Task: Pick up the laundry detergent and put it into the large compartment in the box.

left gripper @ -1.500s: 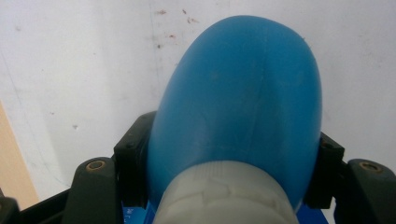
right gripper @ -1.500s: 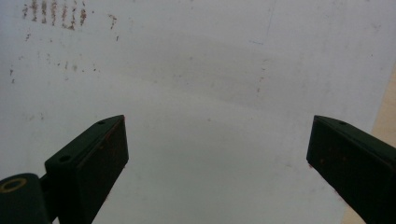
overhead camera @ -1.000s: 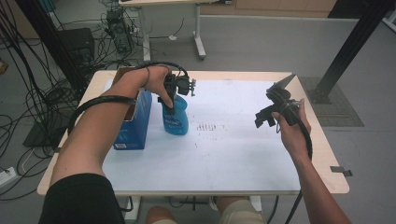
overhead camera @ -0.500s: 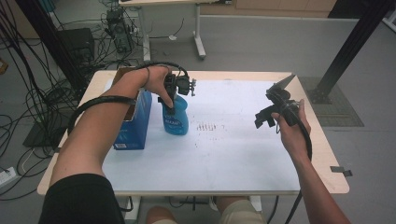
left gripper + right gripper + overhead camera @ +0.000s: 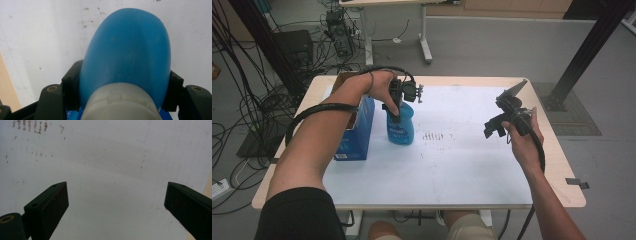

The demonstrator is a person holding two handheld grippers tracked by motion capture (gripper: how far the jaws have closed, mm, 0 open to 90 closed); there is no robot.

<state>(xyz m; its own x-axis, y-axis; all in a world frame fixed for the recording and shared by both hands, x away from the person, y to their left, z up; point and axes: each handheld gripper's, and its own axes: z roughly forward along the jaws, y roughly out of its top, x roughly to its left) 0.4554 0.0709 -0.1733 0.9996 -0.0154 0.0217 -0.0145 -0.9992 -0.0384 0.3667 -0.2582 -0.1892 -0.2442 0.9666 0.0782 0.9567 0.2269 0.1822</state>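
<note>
Left gripper (image 5: 396,116) clamps the blue bottle (image 5: 401,127) at its neck, upright beside box (image 5: 357,132); right gripper (image 5: 493,131) spread, idle; next judged: lift straight.

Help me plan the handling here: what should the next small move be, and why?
Probably lift the blue bottle straight up a little. The left gripper is clamped on it near the neck, while it stands on the white mat close beside the blue box. The right gripper hangs open, holding nothing.
</note>
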